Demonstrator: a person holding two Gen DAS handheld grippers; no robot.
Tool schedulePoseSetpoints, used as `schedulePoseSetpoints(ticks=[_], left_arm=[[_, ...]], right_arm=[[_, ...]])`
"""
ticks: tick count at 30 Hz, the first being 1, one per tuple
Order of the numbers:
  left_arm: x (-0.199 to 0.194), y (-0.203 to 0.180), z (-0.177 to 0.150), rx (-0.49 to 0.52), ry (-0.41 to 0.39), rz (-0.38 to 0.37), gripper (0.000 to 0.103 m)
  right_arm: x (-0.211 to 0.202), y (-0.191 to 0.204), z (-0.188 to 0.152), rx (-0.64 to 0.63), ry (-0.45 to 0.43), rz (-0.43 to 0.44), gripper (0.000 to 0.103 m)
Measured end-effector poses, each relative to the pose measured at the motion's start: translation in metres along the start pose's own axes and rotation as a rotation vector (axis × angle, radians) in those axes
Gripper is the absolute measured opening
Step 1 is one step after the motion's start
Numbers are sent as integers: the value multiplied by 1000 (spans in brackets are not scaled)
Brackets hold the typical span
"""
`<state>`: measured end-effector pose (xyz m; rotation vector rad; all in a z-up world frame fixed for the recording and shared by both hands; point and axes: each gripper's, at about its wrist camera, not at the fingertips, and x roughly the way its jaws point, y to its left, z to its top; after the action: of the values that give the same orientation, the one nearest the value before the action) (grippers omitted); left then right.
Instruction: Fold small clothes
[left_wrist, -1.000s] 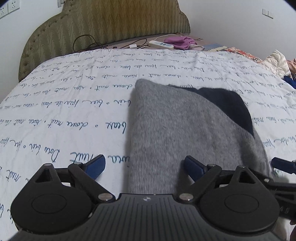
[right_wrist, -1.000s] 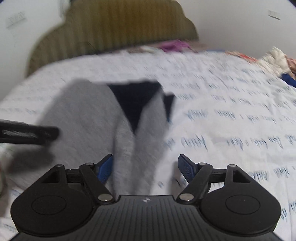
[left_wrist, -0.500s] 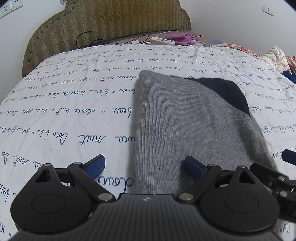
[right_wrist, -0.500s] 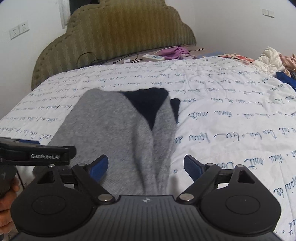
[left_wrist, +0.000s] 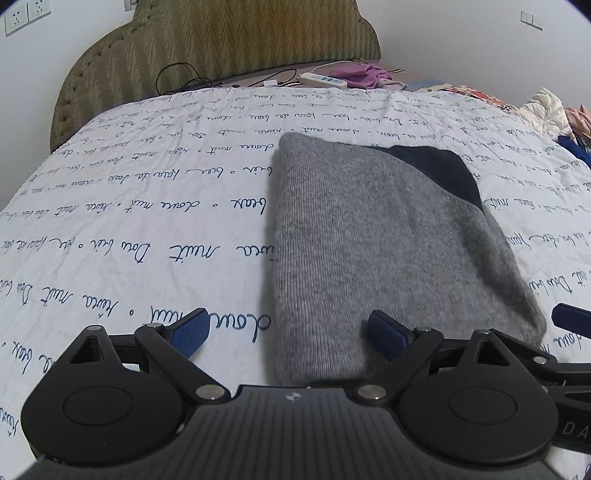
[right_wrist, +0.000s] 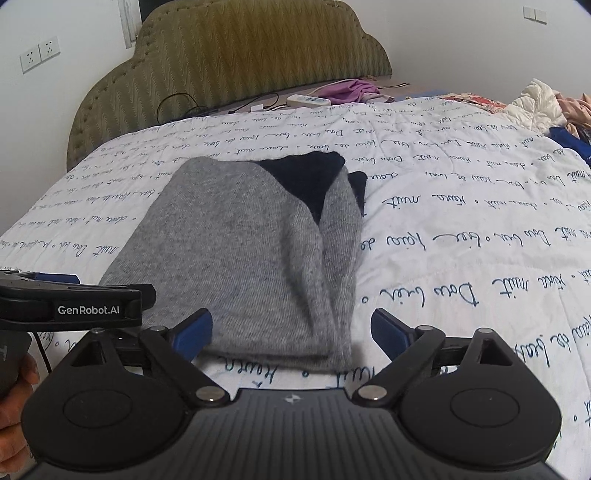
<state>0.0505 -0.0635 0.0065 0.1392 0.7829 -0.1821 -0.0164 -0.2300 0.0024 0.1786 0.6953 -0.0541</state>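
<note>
Right gripper (right_wrist: 291, 328): jaws wide, having just been opening; we find nothing pressed between the blue pads, only the near hem of the garment lying between them, lower centre of the right wrist view.

Left gripper (left_wrist: 291, 332): jaws wide, empty; in the left wrist view its right pad sits over the knit at lower centre, its left pad over the bedspread (left_wrist: 129, 221). We cannot tell whether either pad touches.

Grey knit garment (right_wrist: 240, 258): folded into a long panel, dark navy lining showing at its far end, flat on the bed, centre of both views.

Handling, in our judgement: light, soft, limp, not slippery; it will sag and unfold if lifted by one point. Best taken at the two near corners, through all layers at once.
</note>
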Motion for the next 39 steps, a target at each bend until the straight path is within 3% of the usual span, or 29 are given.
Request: schedulePoseSetpoints(ticks=[39], left_arm=[[-28,12,-44,15,35,28,97]], right_arm=[[-23,12,-31,-6,20,-47,101]])
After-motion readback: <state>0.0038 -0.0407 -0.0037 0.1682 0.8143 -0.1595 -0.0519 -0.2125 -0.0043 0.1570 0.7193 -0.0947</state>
